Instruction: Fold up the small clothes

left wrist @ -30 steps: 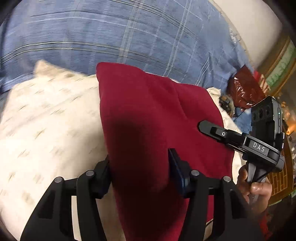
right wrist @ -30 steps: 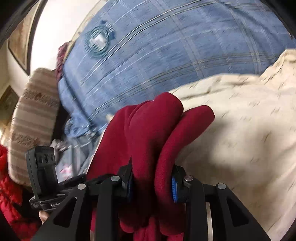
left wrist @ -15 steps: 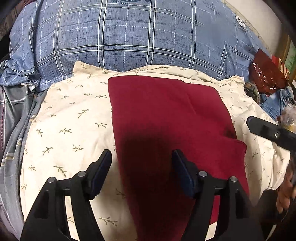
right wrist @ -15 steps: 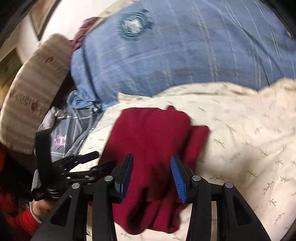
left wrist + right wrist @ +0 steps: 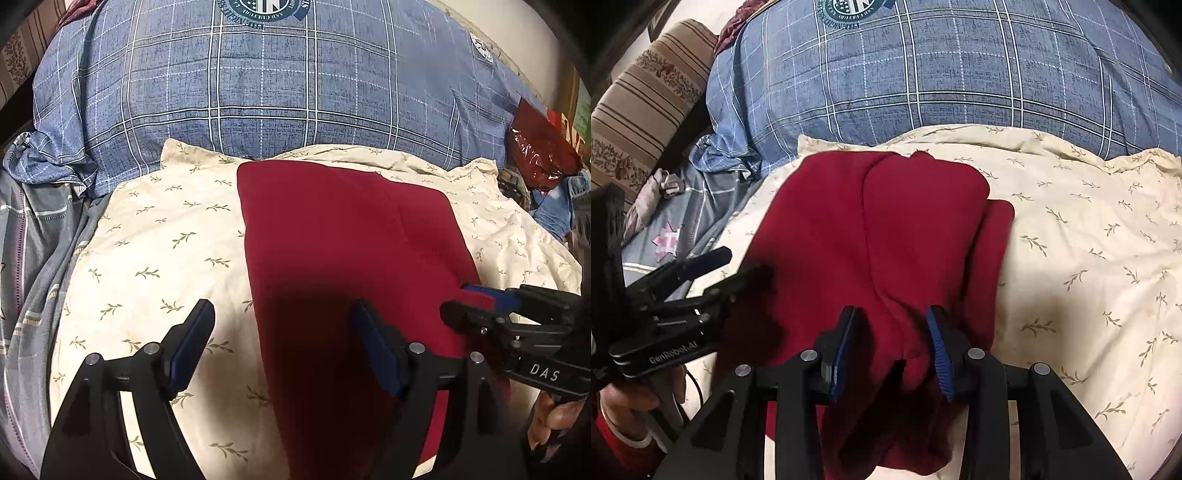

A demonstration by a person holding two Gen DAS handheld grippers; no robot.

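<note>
Garment: a dark red, soft knit piece of clothing [image 5: 351, 258] is lying flat, folded, on a cream pillowcase printed with small green sprigs [image 5: 155, 251]; in the right wrist view the same red cloth [image 5: 871, 240] is showing two overlapping layers, the upper one ending short of the lower layer's right edge.

Left tool: the left tool [image 5: 282, 343] is standing wide open, gripping nothing; its left blue-padded finger is hanging over the cream cover, its right finger over the red cloth, and the garment's left edge is running forward between them. Whether the fingers are touching the fabric I cannot tell.

Right tool: the right tool [image 5: 892, 347] is sitting with its jaws part-way open around a raised bunch of the red cloth at the near edge; the fabric is filling the gap between the blue pads and looks pressed by them, so it seems to be pinching that fold. In the left wrist view it is reaching in from the right, fingers on the garment's right edge.

Hands: a hand [image 5: 550, 424] is gripping the right tool's handle; another hand [image 5: 624, 402], with a red sleeve cuff, is gripping the left tool's handle.

Ahead of the tools: a blue plaid quilt with a round crest [image 5: 280, 74] is bulging behind the cream cover.

Left of the tools: a grey checked fabric [image 5: 33, 258] and a brown striped bolster [image 5: 646, 96] are lying there.

Right of the left tool: a shiny dark red plastic bag [image 5: 535, 147] is sitting at the far edge.
</note>
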